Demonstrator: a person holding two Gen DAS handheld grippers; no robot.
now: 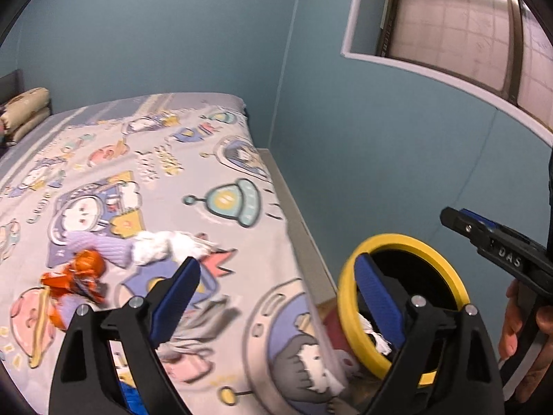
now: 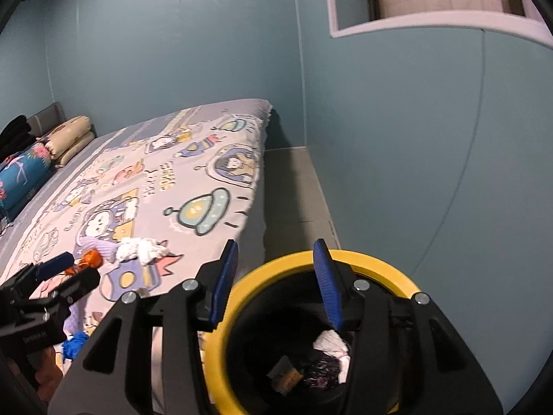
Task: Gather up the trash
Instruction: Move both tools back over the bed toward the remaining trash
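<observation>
L gripper (image 1: 280, 297) hangs w/ jaws spread wide, nothing between the blue pads (image 1: 178, 297); its left finger is over the near edge of the bed (image 1: 214, 173), its right finger in front of the bin (image 1: 404, 297). R gripper (image 2: 276, 280) is likewise wide open and empty, poised just above the bin's mouth, w/ its right pad inside the yellow rim (image 2: 387, 268) as seen from the right wrist cam.

Trash on the bed: a crumpled white tissue (image 1: 166, 243) near the bed's near-right part, and an orange wrapper (image 1: 77, 276) just left of it, both lying on the cartoon-print sheet, apart from either gripper. A small blue scrap (image 2: 74, 344) shows at the near-left edge in the right wrist view; can't tell exactly what it is.

The bin stands on the floor just right of the bed, black inside, yellow ring on top. Already in it: a white tissue wad (image 2: 331, 342) plus some dark wrappers (image 2: 304, 373).

Far left on the bed: folded beige pillows (image 2: 69, 135) and a blue floral bolster (image 2: 24, 173). Blue-green wall (image 2: 397, 138) behind, window (image 1: 459, 24) upper right.
</observation>
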